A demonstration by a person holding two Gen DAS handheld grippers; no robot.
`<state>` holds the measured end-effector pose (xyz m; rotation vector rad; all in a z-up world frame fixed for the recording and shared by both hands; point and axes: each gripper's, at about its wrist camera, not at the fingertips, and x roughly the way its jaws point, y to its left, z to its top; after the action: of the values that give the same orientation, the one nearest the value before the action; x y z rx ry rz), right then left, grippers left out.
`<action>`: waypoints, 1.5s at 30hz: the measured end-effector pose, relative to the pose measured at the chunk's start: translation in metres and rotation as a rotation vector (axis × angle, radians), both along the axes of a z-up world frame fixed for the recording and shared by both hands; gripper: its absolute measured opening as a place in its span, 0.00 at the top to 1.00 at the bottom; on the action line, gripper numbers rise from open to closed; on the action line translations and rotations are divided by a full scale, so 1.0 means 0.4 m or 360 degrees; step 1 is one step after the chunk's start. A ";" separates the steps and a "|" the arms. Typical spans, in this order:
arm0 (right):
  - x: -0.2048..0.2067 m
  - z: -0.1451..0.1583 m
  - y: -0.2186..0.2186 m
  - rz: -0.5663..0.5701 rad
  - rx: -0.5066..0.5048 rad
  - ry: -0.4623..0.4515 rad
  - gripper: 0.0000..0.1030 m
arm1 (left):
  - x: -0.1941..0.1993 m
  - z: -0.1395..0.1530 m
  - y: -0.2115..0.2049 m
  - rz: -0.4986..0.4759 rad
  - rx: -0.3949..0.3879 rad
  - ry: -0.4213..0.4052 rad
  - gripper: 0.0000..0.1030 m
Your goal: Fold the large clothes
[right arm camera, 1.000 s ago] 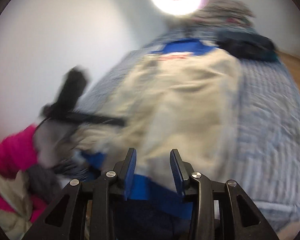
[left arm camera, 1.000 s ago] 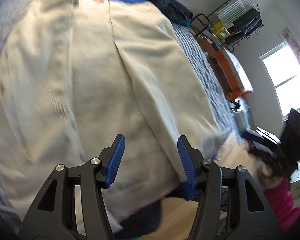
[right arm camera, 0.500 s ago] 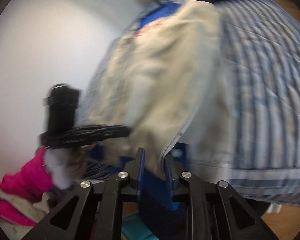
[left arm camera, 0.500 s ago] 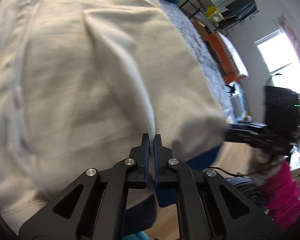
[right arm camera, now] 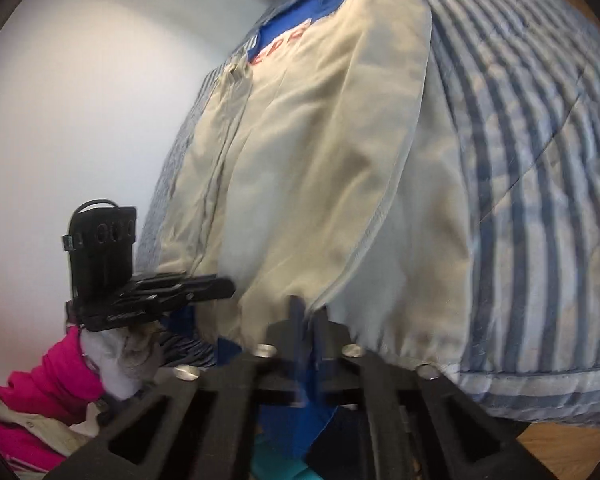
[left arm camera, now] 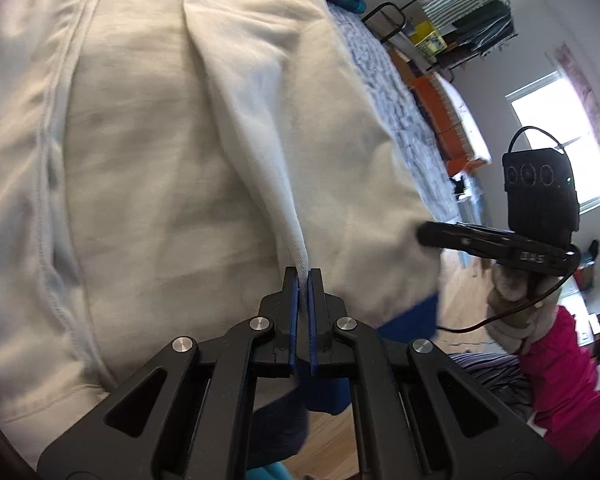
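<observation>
Left wrist view: a hem ridge of the cream garment (left arm camera: 148, 152) is pinched by the clenched left claw (left arm camera: 303, 276). Right wrist view: its near hem, spread on the striped bed (right arm camera: 540, 168), is gripped by the right claw (right arm camera: 306, 314). No fold is made yet.

Both cameras sit low at the foot of the bed (right arm camera: 540, 184), close up, each looking forward along its gripper toward the far end. They share the cream garment (left arm camera: 148, 168) spread there, and each catches the other gripper at its side: the right gripper (left arm camera: 424, 234) at the right of the left view, the left gripper (right arm camera: 230, 286) at the left of the right view.
</observation>
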<state>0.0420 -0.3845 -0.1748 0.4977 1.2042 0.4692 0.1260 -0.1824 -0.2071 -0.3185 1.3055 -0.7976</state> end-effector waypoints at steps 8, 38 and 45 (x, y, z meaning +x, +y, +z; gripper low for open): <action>-0.008 0.029 -0.111 -0.0236 0.0009 -0.0059 0.72 | -0.001 0.042 -0.033 -0.0019 -0.0098 -0.0061 0.98; -0.079 -0.047 -0.074 -0.0055 -0.0114 -0.0071 0.51 | -0.093 0.060 -0.103 -0.0083 0.0109 -0.0266 0.92; -0.035 -0.121 -0.080 -0.0113 -0.0102 0.0063 0.48 | -0.091 0.056 -0.146 -0.0096 0.0120 -0.0322 0.92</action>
<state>0.0281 -0.4167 -0.2230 0.4953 1.2315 0.3603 0.0895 -0.2407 -0.1846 -0.1349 1.1560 -0.8080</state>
